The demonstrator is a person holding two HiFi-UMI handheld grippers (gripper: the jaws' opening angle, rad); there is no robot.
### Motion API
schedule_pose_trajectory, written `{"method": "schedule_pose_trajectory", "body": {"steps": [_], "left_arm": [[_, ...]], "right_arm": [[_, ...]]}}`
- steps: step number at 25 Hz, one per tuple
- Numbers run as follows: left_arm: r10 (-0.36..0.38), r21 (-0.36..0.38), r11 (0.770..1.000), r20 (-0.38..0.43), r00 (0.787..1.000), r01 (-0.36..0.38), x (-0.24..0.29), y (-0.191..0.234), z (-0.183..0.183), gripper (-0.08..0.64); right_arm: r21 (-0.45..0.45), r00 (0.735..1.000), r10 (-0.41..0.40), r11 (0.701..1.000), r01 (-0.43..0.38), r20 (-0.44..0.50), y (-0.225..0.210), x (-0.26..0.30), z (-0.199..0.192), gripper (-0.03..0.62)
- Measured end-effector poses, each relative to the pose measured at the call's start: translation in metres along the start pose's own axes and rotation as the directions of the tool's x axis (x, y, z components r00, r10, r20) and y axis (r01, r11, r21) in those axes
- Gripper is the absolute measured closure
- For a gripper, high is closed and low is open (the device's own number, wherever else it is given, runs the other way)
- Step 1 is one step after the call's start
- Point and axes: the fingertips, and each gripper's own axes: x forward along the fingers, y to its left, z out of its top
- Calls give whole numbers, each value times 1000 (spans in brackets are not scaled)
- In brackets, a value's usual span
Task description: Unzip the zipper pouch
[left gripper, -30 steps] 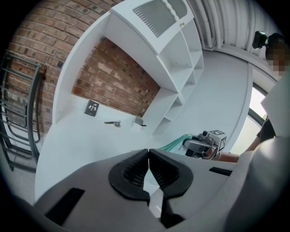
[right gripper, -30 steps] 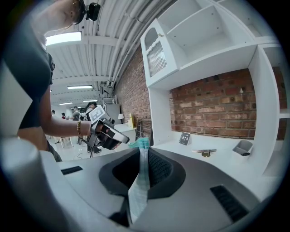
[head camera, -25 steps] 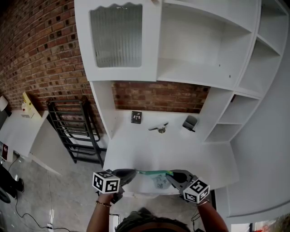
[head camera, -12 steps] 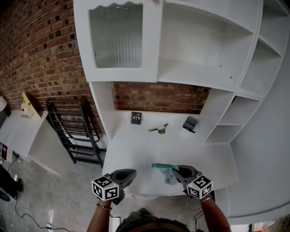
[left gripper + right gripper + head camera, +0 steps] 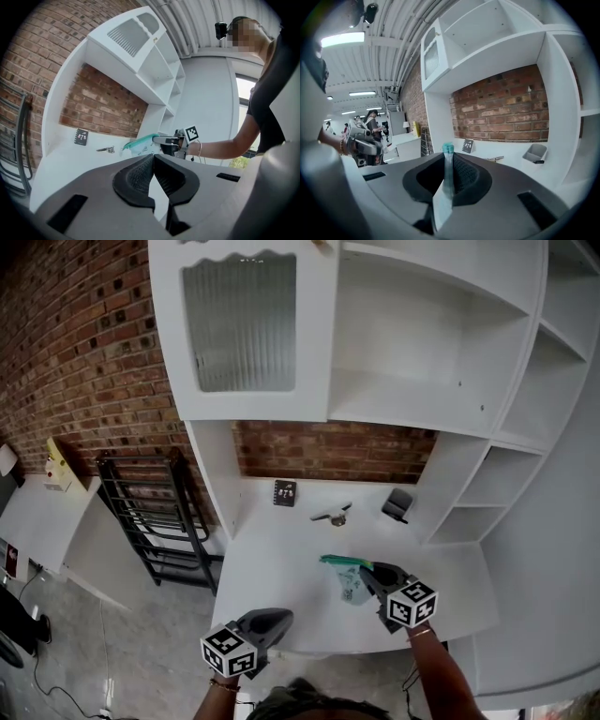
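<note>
Right gripper [image 5: 368,575] is clamping the zipper pouch [image 5: 349,589] by one end of its top edge. In the right gripper view the teal strip is running straight up between the closed pads, so it's a firm pinch on the seam, not the body. Holding it there is probably letting the bag hang free while keeping the zip line taut and level, which suits a pull along it.

The pouch is hanging in the air just above the white desk [image 5: 281,568], towards the front right part, and not resting on it as far as I can tell. Left gripper [image 5: 277,618] is sitting low at the desk's front edge, well apart from the pouch, jaws pressed together with nothing between them (empty in its own view too). It's likely parked out of the way or waiting to take the slider.

Pouch look: a teal zip band is running across the top and a clear, floppy body with some small print is drooping below it. The slider is too small to make out, so whether the zip is undone isn't clear.
</note>
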Motion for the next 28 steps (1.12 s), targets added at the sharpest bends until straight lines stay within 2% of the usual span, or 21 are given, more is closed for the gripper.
{"method": "schedule_pose_trajectory", "body": {"steps": [5,7,12,17,24,28], "left_arm": [[34,-66,997,94,995,-28,-8,5,14,555],[53,-73,996,109,993,-45,-13,9,15,555],[63,-58,997,78,995,-59,-21,15,9,555],[110,-70,992,80,991,-105,-35,26,9,555],[153,-83,986,66,986,-147,-49,37,6,555],[159,-91,984,59,985,-154,-50,39,1,555]], "right_arm": [[138,998,-23,990,14,65,-19,25,12,569],[159,997,-19,987,7,72,-20,38,15,569],[171,997,-8,985,-5,73,-22,72,21,569],[271,997,-25,962,4,72,-38,99,13,569],[371,994,-104,924,91,16,-71,92,-27,569],[365,989,-148,920,145,-20,-85,82,-42,570]]}}
